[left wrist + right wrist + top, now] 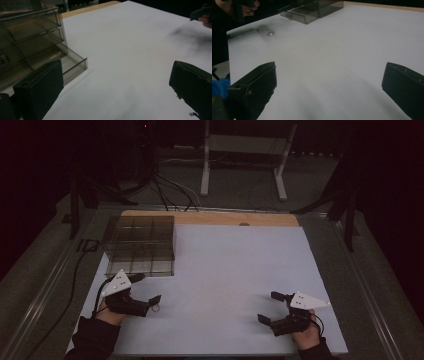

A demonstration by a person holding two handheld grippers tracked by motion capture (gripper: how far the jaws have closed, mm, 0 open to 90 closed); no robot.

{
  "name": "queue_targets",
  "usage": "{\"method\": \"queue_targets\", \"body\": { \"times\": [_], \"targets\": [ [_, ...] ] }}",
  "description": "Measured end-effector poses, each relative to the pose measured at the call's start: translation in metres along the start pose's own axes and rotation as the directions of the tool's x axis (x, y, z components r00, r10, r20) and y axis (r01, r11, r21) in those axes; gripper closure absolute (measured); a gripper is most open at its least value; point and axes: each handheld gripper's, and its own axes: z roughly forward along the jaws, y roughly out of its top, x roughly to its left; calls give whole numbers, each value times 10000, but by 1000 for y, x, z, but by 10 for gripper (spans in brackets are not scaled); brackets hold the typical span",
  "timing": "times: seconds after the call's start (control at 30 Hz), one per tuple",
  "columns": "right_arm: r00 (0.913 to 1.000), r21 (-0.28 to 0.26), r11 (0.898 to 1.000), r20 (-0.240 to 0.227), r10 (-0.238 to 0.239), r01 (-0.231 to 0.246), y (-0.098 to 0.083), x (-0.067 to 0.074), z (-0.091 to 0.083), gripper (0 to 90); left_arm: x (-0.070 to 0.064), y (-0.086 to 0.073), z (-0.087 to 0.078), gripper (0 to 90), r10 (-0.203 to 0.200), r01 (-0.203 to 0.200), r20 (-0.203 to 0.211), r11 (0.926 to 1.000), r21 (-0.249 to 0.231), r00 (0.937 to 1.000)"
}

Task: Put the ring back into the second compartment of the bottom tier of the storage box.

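Both grippers rest low on the white table, jaws spread wide apart, nothing held. Left gripper sits near-left; right gripper near-right, well apart from it. A small ring, round and coin-like in the right gripper view, lies flat on the table just beside the left gripper's jaw tips, slightly to their right. Smoked clear drawer box stands at far left, bottom drawer pulled open toward the near side. Judgement: left gripper is much the nearer to the ring; being round, it sets no grasp axis; the drawer lies just beyond.
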Motion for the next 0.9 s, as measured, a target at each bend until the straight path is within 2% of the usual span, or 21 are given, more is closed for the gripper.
{"method": "queue_targets", "body": {
  "times": [0.2,0.3,0.4,0.53,0.67,0.8,0.9],
  "targets": [
    [10000,47,10000,-36,12,-11,0,0,0,0,1,-3,3,5,-8,15,-220,9996,297,9998],
    [10000,-4,10000,-25,-23,23,0,1,0,0,2,-5,5,5,113,-89,-457,9986,519,9989],
    [10000,69,10000,-31,-19,19,0,1,0,0,4,-8,5,6,-138,167,-497,9981,591,9987],
    [10000,76,10000,-32,-5,6,-1,1,1,0,8,-12,7,6,-272,333,-722,9957,859,9970],
    [10000,13,10000,-45,25,-25,0,1,0,0,8,-15,10,6,-312,389,-728,9936,1065,9969],
    [10000,38,10000,-17,3,-3,0,1,-1,0,3,-19,10,5,-210,295,-675,9913,1280,9975],
    [10000,28,10000,-1,13,-13,0,1,-1,0,0,-22,9,5,71,33,-687,9887,1502,9976]
  ]
}}
